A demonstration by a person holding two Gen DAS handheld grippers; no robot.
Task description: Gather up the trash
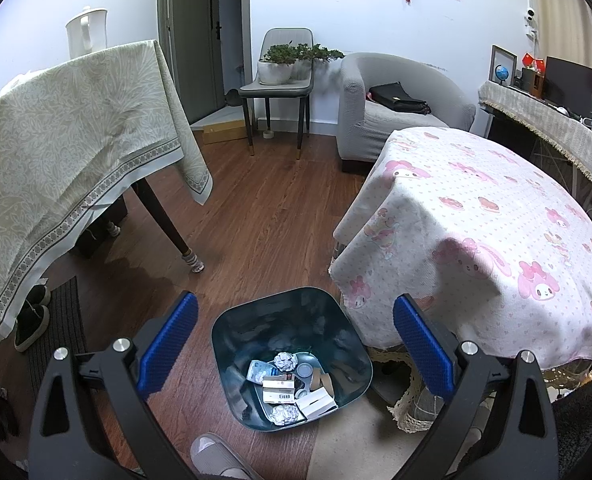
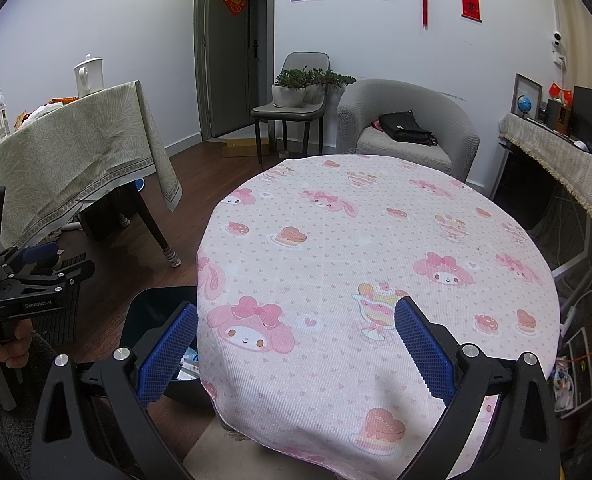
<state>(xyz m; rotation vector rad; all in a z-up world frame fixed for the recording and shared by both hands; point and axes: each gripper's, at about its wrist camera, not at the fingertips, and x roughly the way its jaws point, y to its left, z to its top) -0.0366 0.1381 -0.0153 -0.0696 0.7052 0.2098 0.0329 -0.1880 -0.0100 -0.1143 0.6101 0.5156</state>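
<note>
Trash, crumpled foil balls and small cartons (image 1: 292,390), lies inside the dark teal plastic bin (image 1: 232,336) on the wooden floor, directly below and ahead of the left gripper (image 1: 296,344), which is spread wide and empty. In the right wrist view, the right gripper (image 2: 296,344), equally wide and empty, hovers over the bare pink cartoon-print tabletop (image 2: 375,240); the bin sits lower left.

Pink bunny-print tablecloth (image 2: 335,240) — dark, perhaps teal, bin (image 1: 252,320).

Left gripper (image 1: 295,348), jaws spread wide and empty, above a dark bin (image 1: 347,344) on the wooden floor (image 1: 256,208); crumpled paper (image 1: 286,361) and cartons (image 1: 280,390) inside; pink-clothed table (image 1: 475,220) just beside the bin's right rim.
</note>
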